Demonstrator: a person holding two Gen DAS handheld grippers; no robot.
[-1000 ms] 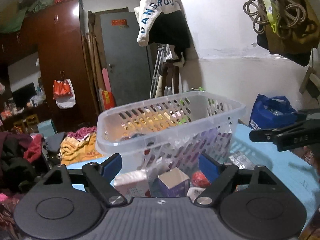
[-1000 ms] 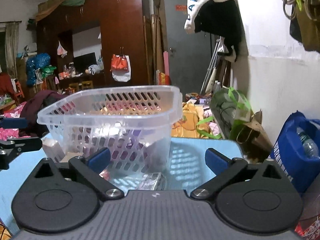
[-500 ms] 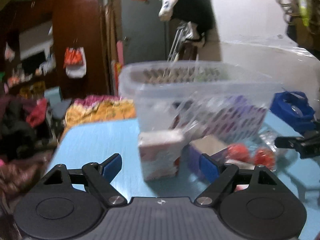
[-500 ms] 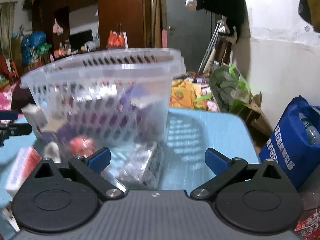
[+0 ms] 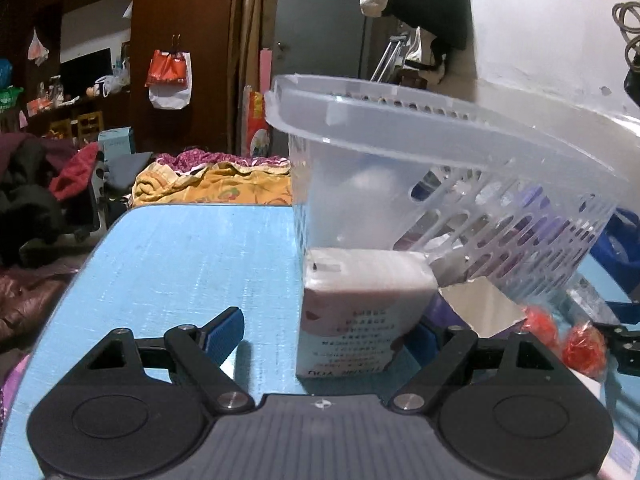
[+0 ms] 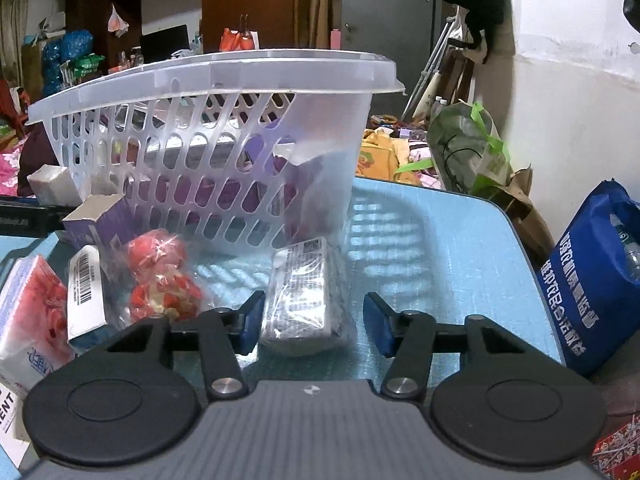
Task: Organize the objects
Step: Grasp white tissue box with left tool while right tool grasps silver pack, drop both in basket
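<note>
Both pairs of fingers are spread wide, holding nothing. My left gripper [image 5: 324, 330] faces the tissue pack [image 5: 360, 312], standing just in front of the basket [image 5: 460, 168]; my right gripper [image 6: 314, 322] is around the wrapped packet [image 6: 304, 300] on the blue table [image 6: 440, 240]. Risk: that slick wrapper could slip out as I close, or I nudge the basket.
</note>
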